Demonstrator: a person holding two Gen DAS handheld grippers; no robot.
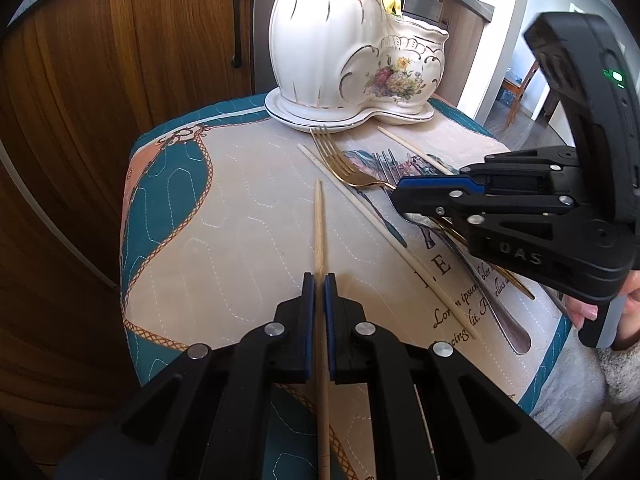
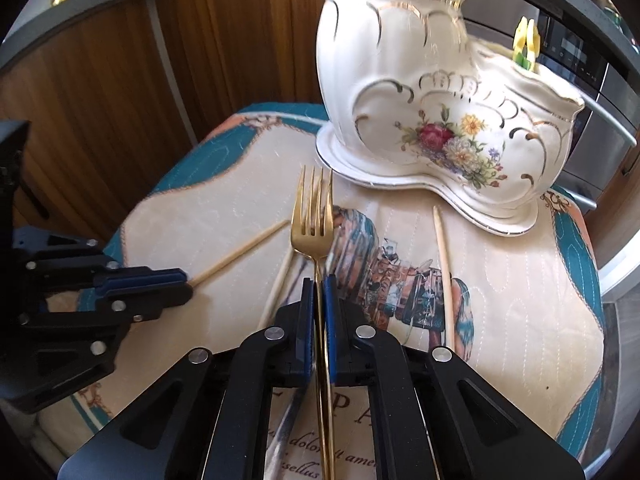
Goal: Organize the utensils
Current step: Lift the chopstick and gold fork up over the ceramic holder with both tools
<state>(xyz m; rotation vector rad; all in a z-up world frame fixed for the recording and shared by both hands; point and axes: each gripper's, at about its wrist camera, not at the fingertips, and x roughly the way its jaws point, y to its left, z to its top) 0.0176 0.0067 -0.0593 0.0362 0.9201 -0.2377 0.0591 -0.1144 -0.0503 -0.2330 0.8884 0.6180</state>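
Taking the white porcelain holder (image 1: pixel 344 48) at the far edge of the small table (image 1: pixel 224 216) as the fixed mark, everything loose lies on the quilted cloth on the near side of it.

Furthest left of the holder, the left gripper (image 1: pixel 319 280) is clamped on a wooden chopstick (image 1: pixel 319 224), its pads pinching the stick part-way along so the tip pokes out ahead toward the holder's tall pot. That hold looks meant for tipping the stick upright and dropping it in.

Next, nearer the holder's foot, a pale chopstick (image 1: pixel 360 196) lies aslant on the cloth, and the gold fork (image 2: pixel 313 220) crosses it with its tines almost at the saucer rim. The right gripper (image 2: pixel 319 280) is closed on the fork's neck just behind the tines, the handle running back between its fingers; gripping near the head should keep it from swinging. A silver fork (image 1: pixel 386 168) lies close under it, so lifting may drag it along.

Rightmost, below the holder's low flowered pot, another chopstick (image 2: pixel 443 264) lies untouched.

The left side of the table is bare cloth, with free room to raise the stick. The cupboard doors (image 1: pixel 120 60) stand close behind the holder. The two grippers are near one another, so both heading for the tall pot at once could collide.
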